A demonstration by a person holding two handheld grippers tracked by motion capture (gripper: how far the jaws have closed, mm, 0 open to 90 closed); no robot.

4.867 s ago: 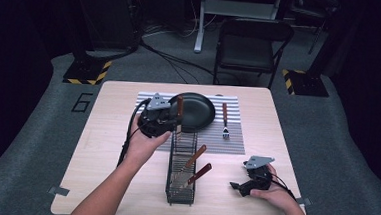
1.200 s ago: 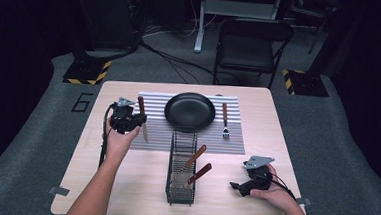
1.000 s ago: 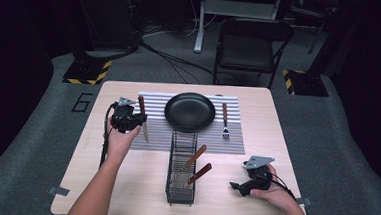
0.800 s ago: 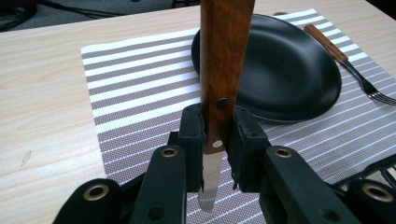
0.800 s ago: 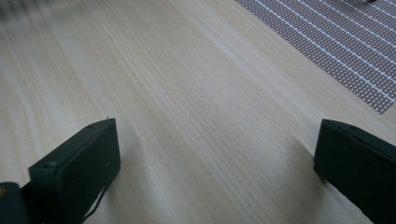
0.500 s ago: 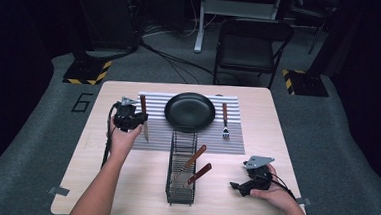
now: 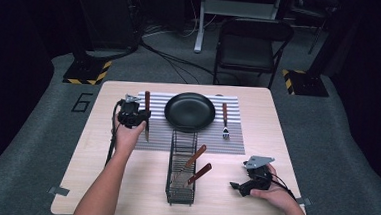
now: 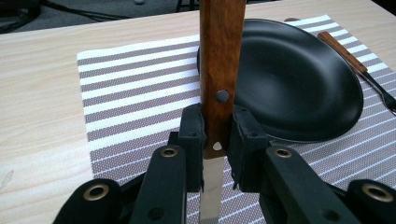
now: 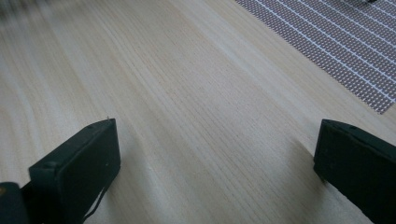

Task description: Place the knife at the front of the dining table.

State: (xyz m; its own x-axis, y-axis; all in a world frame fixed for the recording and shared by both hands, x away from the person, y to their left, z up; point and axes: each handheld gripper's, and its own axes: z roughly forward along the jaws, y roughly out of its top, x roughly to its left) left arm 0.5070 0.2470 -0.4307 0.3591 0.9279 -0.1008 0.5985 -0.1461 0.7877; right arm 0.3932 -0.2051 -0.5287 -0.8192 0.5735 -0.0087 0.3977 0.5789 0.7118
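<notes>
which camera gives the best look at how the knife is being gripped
The left gripper view: the fingers clamp the knife at the bottom of its wooden handle, blade below. The high view shows the knife small, left of the plate. The right gripper view faces bare table.

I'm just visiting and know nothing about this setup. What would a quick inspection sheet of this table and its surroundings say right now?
Surface: pale wooden table with a grey-and-white striped placemat.
Job's things: round black plate; wooden-handled fork to its right; black wire rack holding two wooden-handled utensils.
Clutter: nothing seen.
Grippers: left gripper clamps a wooden-handled knife; right gripper rests on the table, jaws apart.
Cables: black cable trails from the left gripper; more on the floor.
Surroundings: black folding chair, grey carpet.
</notes>
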